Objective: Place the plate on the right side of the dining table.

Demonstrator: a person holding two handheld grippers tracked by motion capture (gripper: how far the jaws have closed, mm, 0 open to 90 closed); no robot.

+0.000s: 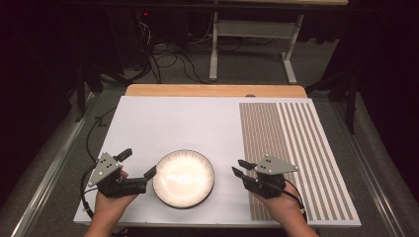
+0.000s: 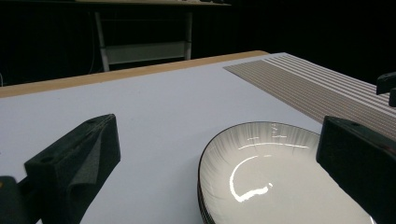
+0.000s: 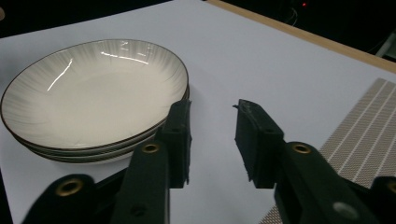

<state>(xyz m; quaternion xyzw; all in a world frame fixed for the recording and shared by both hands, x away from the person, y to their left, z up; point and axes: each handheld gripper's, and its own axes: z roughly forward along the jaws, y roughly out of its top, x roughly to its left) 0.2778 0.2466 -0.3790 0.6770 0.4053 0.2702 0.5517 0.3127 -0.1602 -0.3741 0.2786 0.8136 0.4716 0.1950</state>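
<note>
A stack of shallow white plates (image 1: 183, 177) with dark rims and fine grey radial lines sits near the front middle of the white board. The right gripper view shows about three plates (image 3: 93, 88) in the stack. My left gripper (image 1: 138, 163) is just left of the stack, wide open, one jaw close to the rim. From its own camera, the left gripper (image 2: 218, 128) frames the plates (image 2: 275, 172) between its spread jaws. My right gripper (image 1: 240, 168) stands a short way right of the stack. That right gripper (image 3: 212, 106) is open with nothing between its fingers.
A brown-and-white striped mat (image 1: 296, 148) covers the right part of the board. The wooden table edge (image 1: 212, 90) runs along the far side. Beyond it stand a white-legged frame (image 1: 252, 29) and cables (image 1: 168, 59) on the floor. Bare white board (image 1: 178, 123) lies behind the plates.
</note>
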